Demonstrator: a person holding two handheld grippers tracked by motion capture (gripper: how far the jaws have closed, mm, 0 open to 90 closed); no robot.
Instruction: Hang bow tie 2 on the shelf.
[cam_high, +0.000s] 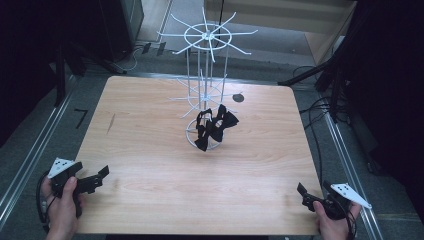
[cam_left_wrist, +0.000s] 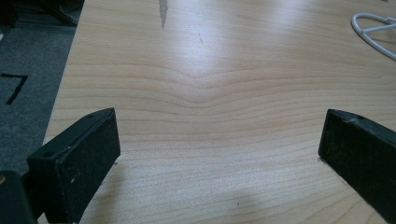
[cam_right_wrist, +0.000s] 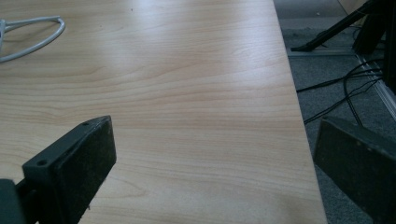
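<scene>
Black bow ties (cam_high: 215, 126) hang low on a white wire rack (cam_high: 205, 75) standing just behind the middle of the wooden table (cam_high: 150, 200). The left gripper (cam_high: 97, 177) hovers at the near left corner, the right gripper (cam_high: 305, 196) at the near right corner; both have jaws spread wide, holding nothing.

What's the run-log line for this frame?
left hand-held gripper open, empty | right hand-held gripper open, empty | bow ties on white rack
</scene>
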